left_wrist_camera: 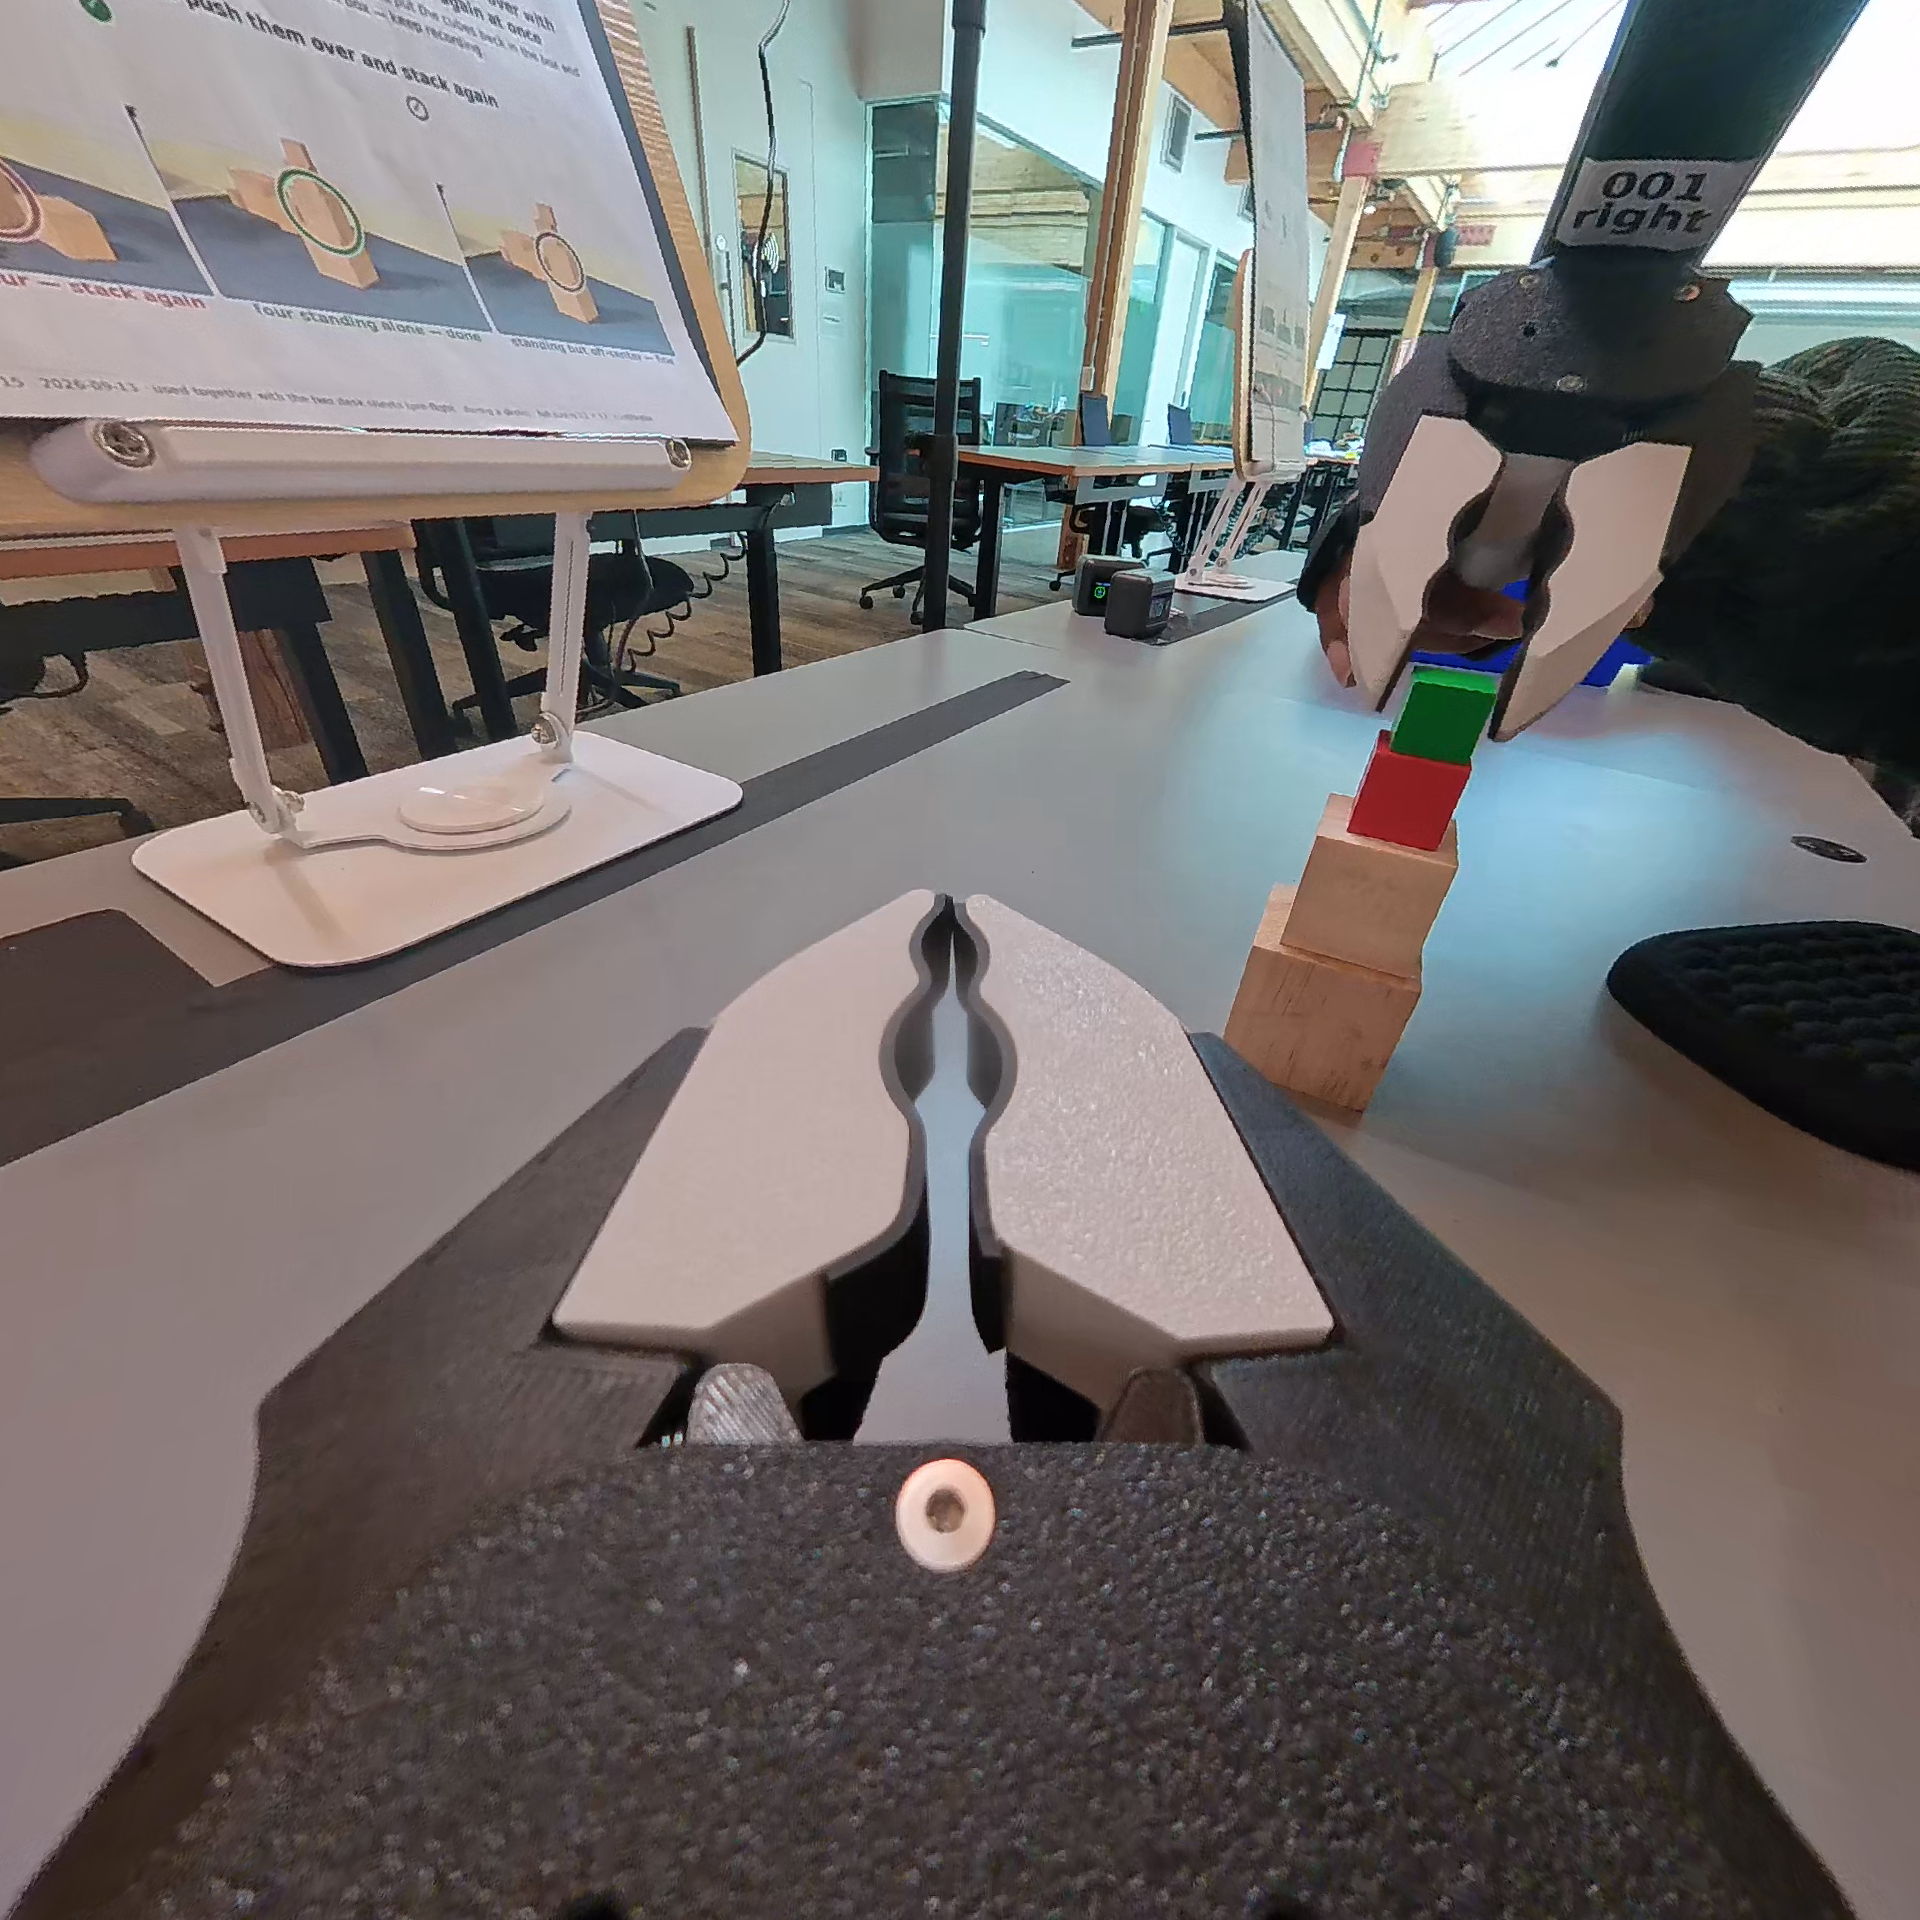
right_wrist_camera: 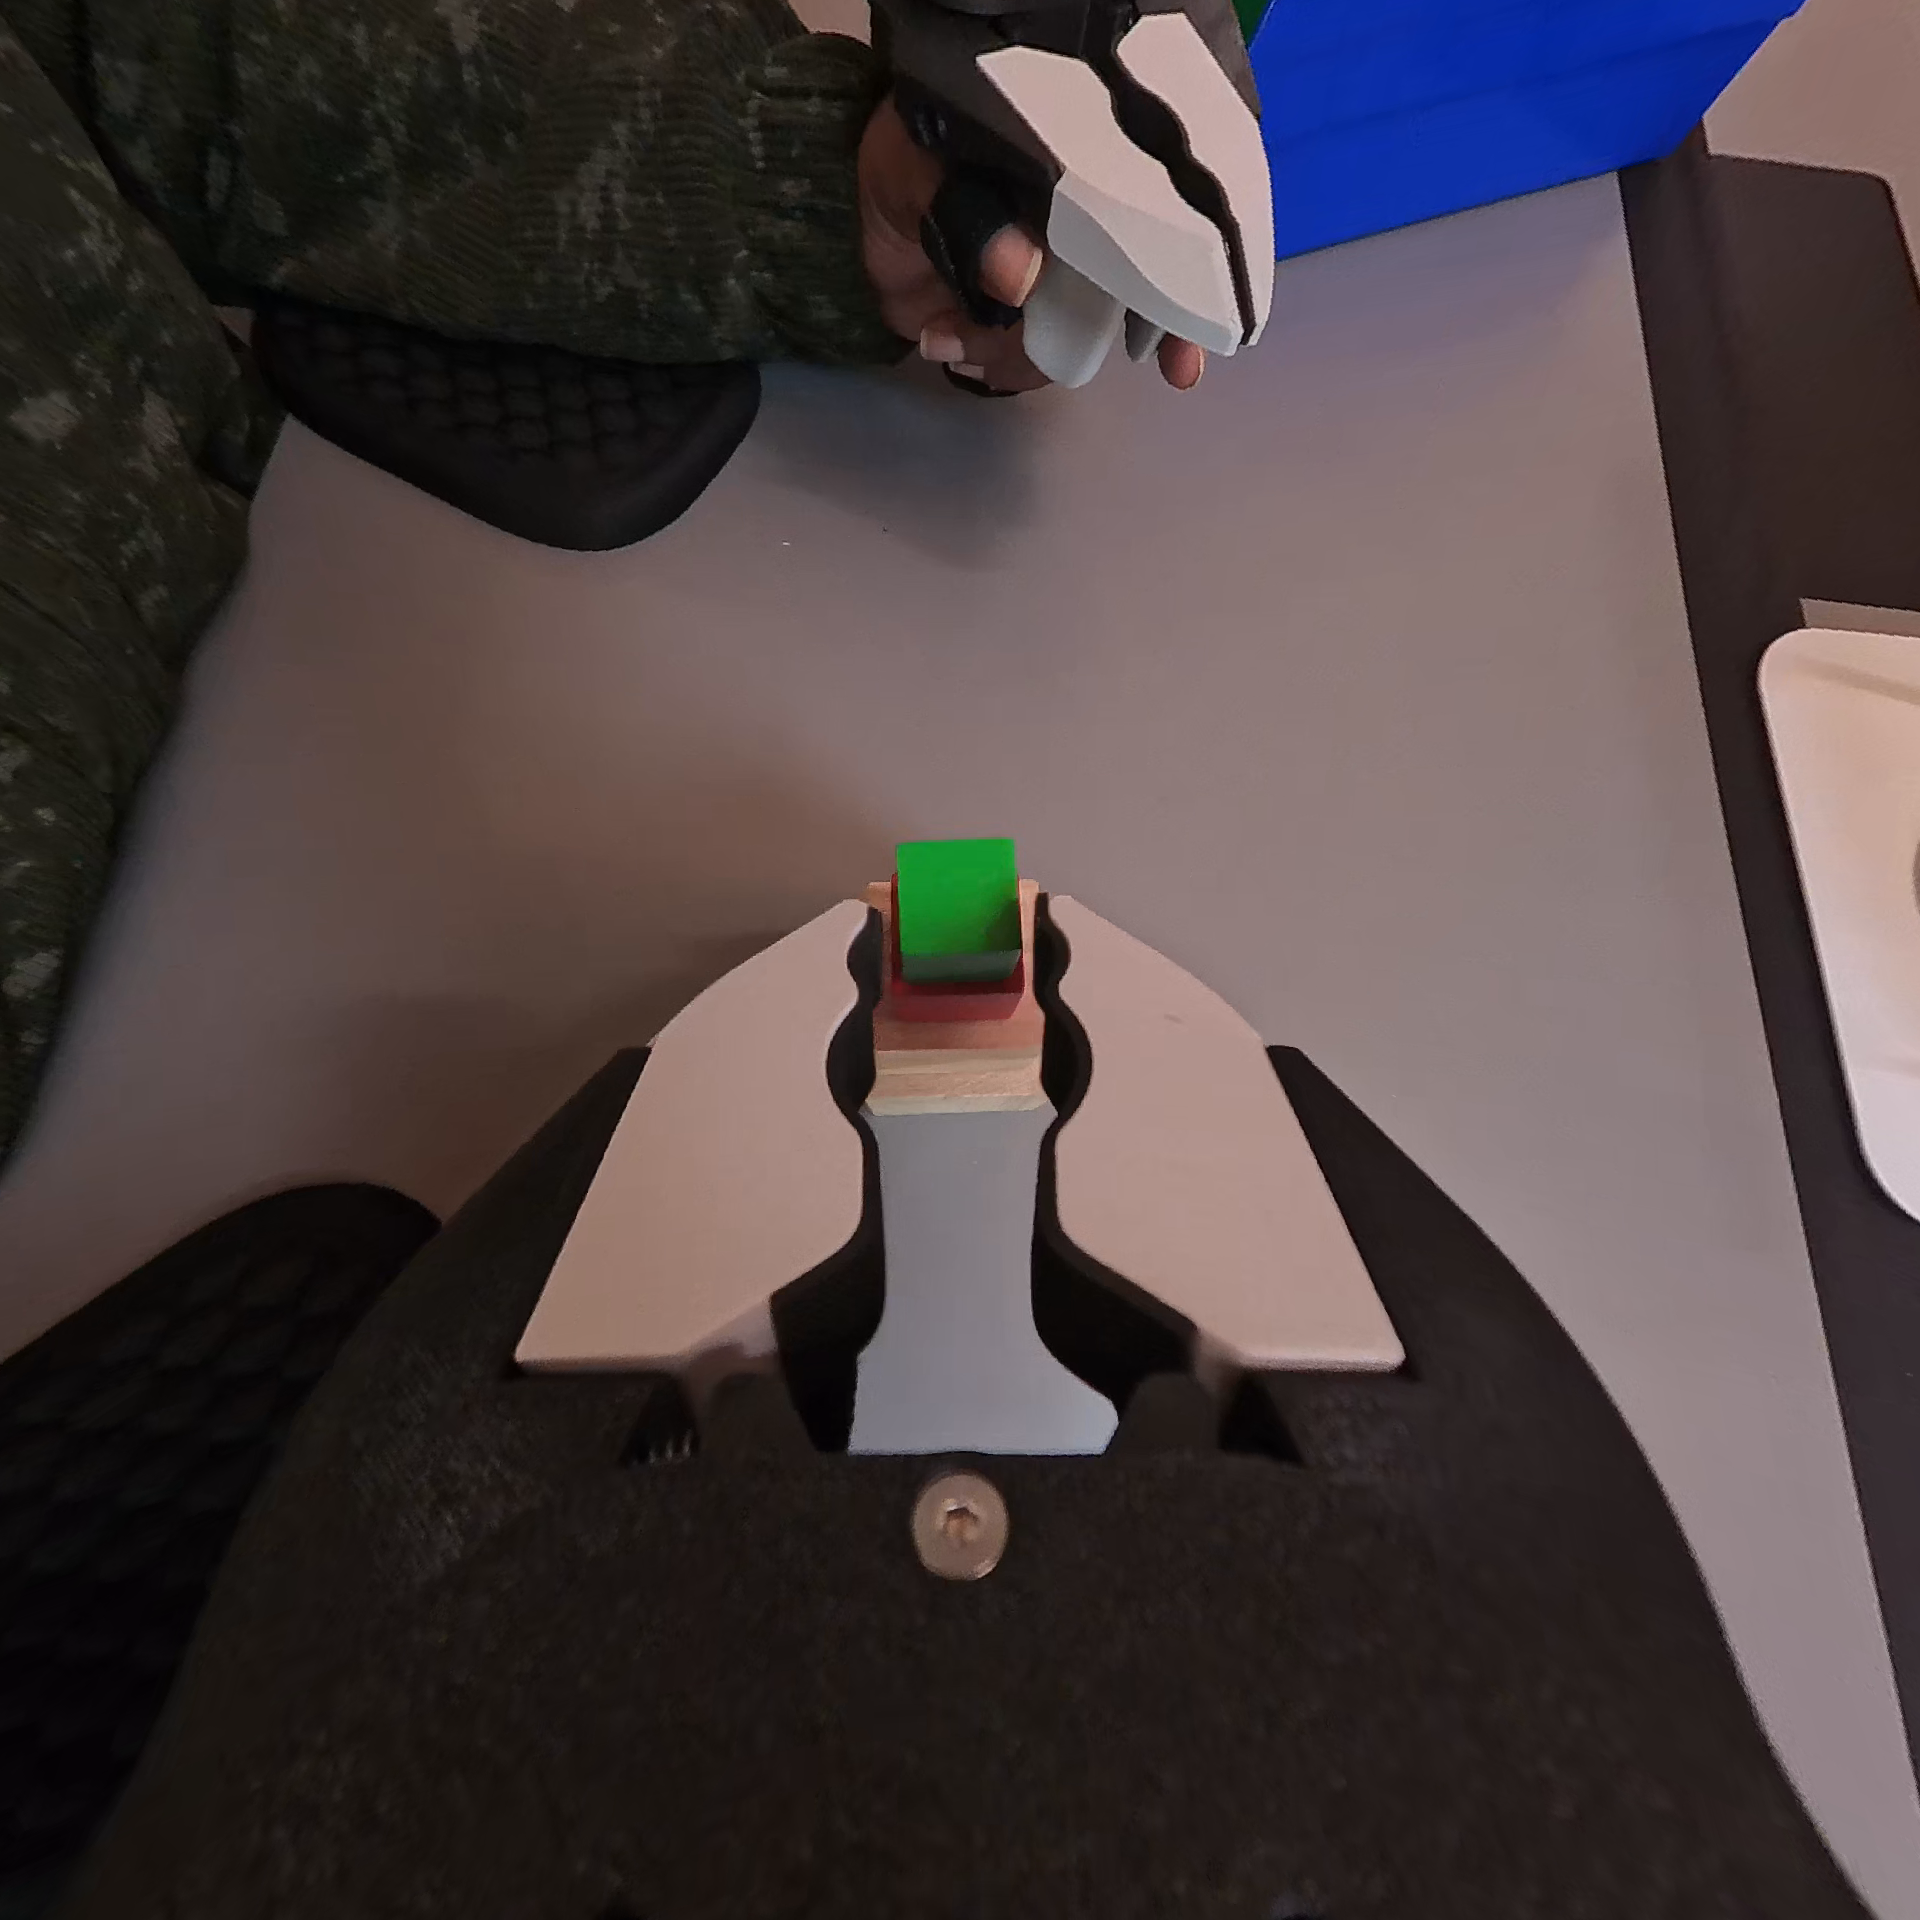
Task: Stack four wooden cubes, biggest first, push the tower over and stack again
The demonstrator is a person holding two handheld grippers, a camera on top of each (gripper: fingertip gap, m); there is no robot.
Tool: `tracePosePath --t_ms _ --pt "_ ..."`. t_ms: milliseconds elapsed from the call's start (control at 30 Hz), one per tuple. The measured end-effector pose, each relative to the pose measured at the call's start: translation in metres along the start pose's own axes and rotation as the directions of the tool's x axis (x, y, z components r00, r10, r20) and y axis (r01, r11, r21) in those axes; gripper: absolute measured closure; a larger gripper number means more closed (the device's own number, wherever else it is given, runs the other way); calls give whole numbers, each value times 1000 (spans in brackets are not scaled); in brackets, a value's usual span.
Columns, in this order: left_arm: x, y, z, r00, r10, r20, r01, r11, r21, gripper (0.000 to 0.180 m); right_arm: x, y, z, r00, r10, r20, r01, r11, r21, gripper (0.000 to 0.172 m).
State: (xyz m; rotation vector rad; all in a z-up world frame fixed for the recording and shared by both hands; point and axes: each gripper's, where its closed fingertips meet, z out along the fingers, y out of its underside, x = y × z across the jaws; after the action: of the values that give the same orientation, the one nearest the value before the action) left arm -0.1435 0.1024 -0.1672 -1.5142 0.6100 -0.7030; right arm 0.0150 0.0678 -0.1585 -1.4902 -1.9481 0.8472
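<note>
A stack of cubes stands on the grey table [left_wrist_camera: 1039, 831]: a green cube [left_wrist_camera: 1439, 717] on a red cube [left_wrist_camera: 1403, 795] on two wooden cubes [left_wrist_camera: 1366, 894], each set slightly askew. My right gripper [left_wrist_camera: 1444, 717] points down over the stack, its fingertips on either side of the green cube's top. In the right wrist view the green cube [right_wrist_camera: 951, 899] sits between the fingers [right_wrist_camera: 790, 1039] with a narrow gap on each side, so my right gripper [right_wrist_camera: 956, 904] is open. My left gripper [left_wrist_camera: 951, 902] is shut and empty, low over the table left of the stack; it also shows in the right wrist view [right_wrist_camera: 1242, 338].
A white document stand [left_wrist_camera: 436, 842] with an instruction sheet stands at the left, beyond a black tape strip [left_wrist_camera: 831, 748]. A black mesh pad [left_wrist_camera: 1787, 1029] lies right of the stack. A blue bin [right_wrist_camera: 1455, 114] sits behind it. A person's sleeve [right_wrist_camera: 416, 156] rests nearby. Across from one pair of fingers to the other is roughly 15 centimeters.
</note>
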Motion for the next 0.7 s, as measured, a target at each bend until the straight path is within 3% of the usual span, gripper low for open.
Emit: tracePosePath --t_ms 133,467,600,700 --pt "0 -1 -1 1000 0 3 -1 1000 4 180 -1 -5 -9 999 23 -33 -22 999 50 137" --pt "0 2 0 1000 11 6 -11 1000 -9 180 14 -8 -47 941 224 -252 -116 917 382 136" --pt "1 0 0 1000 10 2 -10 1000 -3 180 41 4 -73 815 408 -412 -166 845 508 134" --pt "2 -3 0 1000 5 -6 -5 1000 10 180 61 15 -95 676 589 -444 -187 719 670 135"
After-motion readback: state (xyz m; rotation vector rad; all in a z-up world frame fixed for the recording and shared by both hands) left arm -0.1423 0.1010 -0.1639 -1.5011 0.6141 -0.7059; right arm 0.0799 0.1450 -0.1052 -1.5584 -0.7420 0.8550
